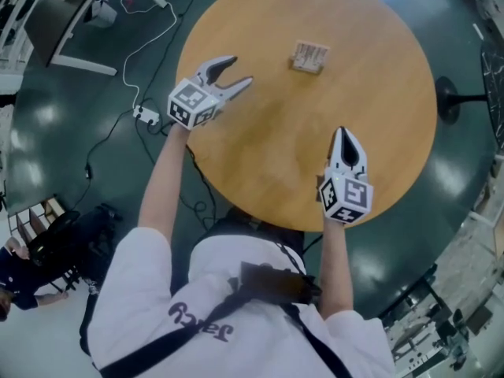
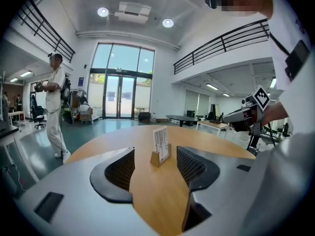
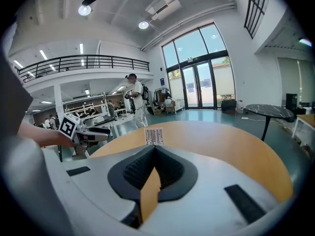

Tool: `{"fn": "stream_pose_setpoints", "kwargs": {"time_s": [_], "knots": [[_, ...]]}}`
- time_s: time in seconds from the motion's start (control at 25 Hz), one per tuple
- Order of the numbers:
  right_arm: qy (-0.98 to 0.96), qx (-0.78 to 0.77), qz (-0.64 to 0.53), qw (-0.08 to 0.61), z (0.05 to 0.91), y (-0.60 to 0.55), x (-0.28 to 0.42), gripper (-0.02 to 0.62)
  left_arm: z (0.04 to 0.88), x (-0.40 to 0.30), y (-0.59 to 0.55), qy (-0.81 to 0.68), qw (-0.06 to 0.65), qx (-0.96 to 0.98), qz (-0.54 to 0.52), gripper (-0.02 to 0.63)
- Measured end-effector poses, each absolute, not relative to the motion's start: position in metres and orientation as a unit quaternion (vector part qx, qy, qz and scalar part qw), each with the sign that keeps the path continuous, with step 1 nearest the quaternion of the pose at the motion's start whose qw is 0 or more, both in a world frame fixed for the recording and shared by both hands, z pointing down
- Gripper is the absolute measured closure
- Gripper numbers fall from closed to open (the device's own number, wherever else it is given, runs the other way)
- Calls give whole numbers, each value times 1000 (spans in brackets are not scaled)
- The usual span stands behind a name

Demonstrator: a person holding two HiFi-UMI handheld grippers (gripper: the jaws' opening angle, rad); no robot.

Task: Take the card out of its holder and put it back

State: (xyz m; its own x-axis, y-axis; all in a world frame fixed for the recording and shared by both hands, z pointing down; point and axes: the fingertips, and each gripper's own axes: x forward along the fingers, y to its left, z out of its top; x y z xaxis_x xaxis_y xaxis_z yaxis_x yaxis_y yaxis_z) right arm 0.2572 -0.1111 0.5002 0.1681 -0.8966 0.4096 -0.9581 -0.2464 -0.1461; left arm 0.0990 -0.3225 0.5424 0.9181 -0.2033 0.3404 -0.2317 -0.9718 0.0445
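A white printed card point(image 1: 309, 52) stands upright in its small wooden holder point(image 1: 305, 65) on the far part of the round wooden table point(image 1: 260, 148). My left gripper point(image 1: 236, 71) hovers at the table's left edge, open and empty, its jaws pointing at the card a short way off. In the left gripper view the card point(image 2: 161, 140) and holder point(image 2: 157, 158) stand beyond the spread fingers point(image 2: 120, 168). My right gripper point(image 1: 342, 136) is over the near right of the table, shut and empty. Its view shows the card point(image 3: 154, 136) past the closed tips point(image 3: 155, 150).
White cables and a power strip point(image 1: 146, 115) lie on the green floor left of the table. A black stand base point(image 1: 447, 101) sits to the right. A person point(image 2: 55, 107) stands in the hall beyond, with other tables point(image 3: 268, 110) around.
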Motion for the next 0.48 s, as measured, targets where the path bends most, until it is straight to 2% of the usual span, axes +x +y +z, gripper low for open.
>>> {"fn": "stream_pose_setpoints", "kwargs": {"time_s": [0.48], "knots": [[-610, 754, 229, 82, 519, -125, 277, 577, 564, 174, -330, -3, 49, 983, 179, 344]]}}
